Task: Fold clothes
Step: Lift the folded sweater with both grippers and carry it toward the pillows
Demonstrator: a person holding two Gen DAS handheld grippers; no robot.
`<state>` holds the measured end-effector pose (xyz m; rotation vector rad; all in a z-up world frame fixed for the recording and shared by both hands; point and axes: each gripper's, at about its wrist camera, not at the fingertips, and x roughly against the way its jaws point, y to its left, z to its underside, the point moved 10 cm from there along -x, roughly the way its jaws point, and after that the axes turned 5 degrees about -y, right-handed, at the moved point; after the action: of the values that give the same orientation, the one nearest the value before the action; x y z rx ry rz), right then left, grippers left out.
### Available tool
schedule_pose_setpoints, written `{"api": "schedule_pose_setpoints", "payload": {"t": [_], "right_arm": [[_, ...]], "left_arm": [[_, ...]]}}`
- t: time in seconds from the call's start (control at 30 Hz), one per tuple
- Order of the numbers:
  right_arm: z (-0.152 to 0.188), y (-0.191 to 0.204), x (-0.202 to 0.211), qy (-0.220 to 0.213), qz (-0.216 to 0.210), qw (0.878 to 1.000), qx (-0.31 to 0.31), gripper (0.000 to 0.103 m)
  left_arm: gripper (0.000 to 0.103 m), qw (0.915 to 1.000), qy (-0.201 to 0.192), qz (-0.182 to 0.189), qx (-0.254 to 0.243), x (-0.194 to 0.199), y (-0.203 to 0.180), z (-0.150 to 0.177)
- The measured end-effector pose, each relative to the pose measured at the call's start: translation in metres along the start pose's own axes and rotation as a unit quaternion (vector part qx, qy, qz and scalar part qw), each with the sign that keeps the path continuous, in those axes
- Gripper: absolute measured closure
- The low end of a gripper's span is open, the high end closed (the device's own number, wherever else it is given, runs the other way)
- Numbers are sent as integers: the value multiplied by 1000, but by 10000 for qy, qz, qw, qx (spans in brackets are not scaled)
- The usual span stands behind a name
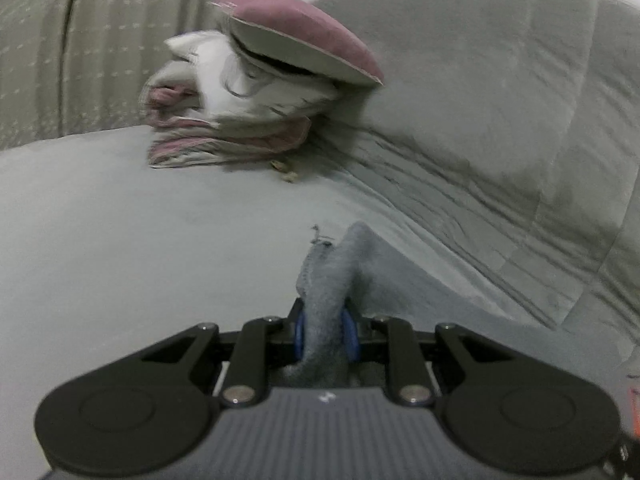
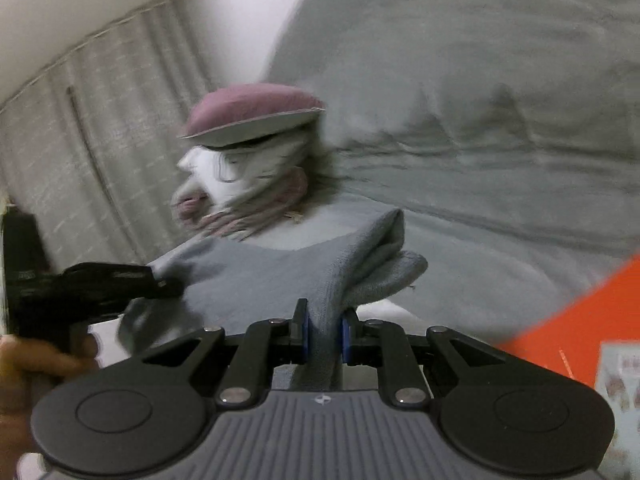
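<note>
Two grippers each pinch an edge of one grey cloth above a bed.

Left gripper (image 1: 325, 334): its blue pads are pressed onto a bunched fold of the grey cloth (image 1: 326, 280), which rises in a ridge just past the fingertips. Right gripper (image 2: 324, 334): its pads clamp another gathered part of the same cloth (image 2: 280, 276), and from here the fabric stretches leftward to the other gripper (image 2: 160, 280), held in a hand (image 2: 24, 364) at the left edge. Beyond the cloth lies the pale grey bed sheet (image 1: 120, 220), with a rumpled grey blanket (image 1: 480, 120) on the right. Farther back sits a pile of pink and white clothes (image 1: 240, 100), blurred, before a curtain (image 1: 60, 40). An orange thing (image 2: 580, 320) fills the right wrist view's lower right.
</note>
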<state>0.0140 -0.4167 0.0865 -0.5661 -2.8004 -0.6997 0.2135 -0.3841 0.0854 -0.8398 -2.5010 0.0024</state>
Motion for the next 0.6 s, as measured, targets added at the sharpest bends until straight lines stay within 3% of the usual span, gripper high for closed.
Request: {"api": "schedule_pose_setpoints", "payload": {"t": [0.17, 0.37, 0.53, 0.6], "right_arm": [[17, -14, 9, 93, 465, 9980, -414, 87], [29, -32, 0, 272, 776, 9932, -827, 87], [33, -45, -4, 497, 792, 9925, -793, 87], [39, -49, -8, 695, 776, 9911, -830, 87]], "left_arm": [[85, 9981, 318, 199, -479, -63, -41, 14], [85, 9919, 477, 359, -1123, -96, -77, 39], [83, 9918, 636, 281, -1076, -106, -67, 51], [71, 9919, 661, 222, -1065, -105, -60, 50]]}}
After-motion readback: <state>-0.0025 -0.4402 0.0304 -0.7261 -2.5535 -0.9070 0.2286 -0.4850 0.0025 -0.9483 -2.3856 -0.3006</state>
